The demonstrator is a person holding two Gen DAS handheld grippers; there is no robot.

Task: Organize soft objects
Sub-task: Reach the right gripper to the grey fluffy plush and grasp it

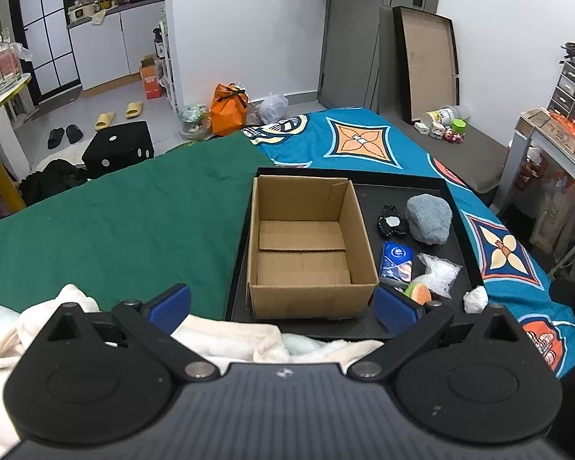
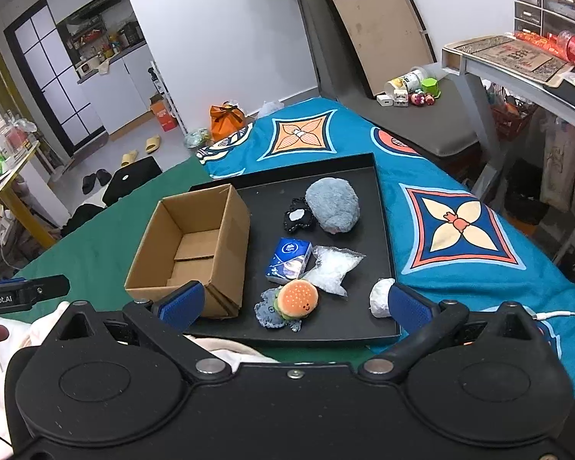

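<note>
Right wrist: cardboard box (image 2: 195,245) beside burger plush (image 2: 297,299) on tray (image 2: 379,207)

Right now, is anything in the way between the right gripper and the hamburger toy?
Nothing visible blocks it. The right gripper is open, and the hamburger plush lies just ahead on the black tray, with the cardboard box off to its left.

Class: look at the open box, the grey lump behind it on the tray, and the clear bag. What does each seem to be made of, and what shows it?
Box: corrugated cardboard, matt brown, with folded flaps and creases.
Grey lump: plush fabric, probably stuffed; its surface looks fuzzy.
Clear bag: thin glossy plastic film, crinkled, with white contents that cannot be identified.
</note>
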